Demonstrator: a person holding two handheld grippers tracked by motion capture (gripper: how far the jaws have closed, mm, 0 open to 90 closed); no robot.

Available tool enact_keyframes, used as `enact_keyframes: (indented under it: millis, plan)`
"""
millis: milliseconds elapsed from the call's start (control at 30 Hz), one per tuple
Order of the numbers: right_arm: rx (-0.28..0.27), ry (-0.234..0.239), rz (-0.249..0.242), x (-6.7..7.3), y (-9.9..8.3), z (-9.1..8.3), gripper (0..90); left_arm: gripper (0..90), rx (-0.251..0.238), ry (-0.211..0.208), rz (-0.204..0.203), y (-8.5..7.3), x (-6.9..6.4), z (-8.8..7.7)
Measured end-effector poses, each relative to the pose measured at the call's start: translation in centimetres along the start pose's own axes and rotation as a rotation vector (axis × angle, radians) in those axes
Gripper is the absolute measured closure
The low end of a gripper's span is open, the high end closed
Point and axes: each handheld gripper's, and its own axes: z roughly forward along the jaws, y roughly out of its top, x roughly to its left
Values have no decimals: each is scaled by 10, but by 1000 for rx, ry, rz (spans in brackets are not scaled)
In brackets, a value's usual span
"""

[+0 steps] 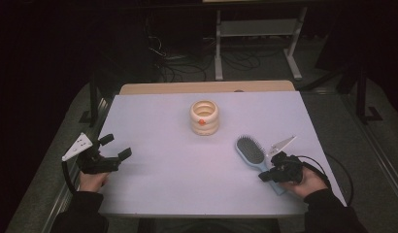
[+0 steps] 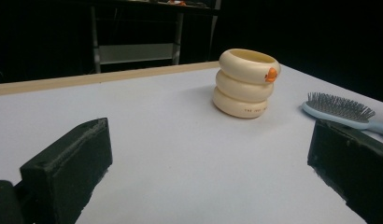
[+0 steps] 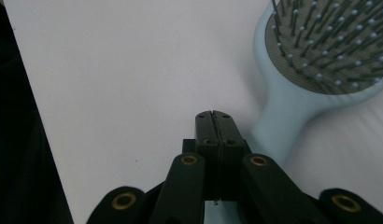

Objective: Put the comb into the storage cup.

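Here, hairbrush [image 3: 292, 93] handle just beside the clenched, empty right gripper [image 3: 214, 116], bristles up.

The high view looks forward and down from the person's side, taking in the whole table [image 1: 153, 184]. The left gripper view sits low at the table's left, facing level across it toward the ringed cup [image 2: 246, 83] and hairbrush [image 2: 339, 112]. The right gripper view looks steeply down, close on the hairbrush.
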Motion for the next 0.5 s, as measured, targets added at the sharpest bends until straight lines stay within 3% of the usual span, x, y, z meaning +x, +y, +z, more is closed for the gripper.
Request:
enact_keyframes:
  millis: [500]
  plan:
    - [-27,-14,40,-13,-11,-11,889,0,0,0,-1,0,0,0]
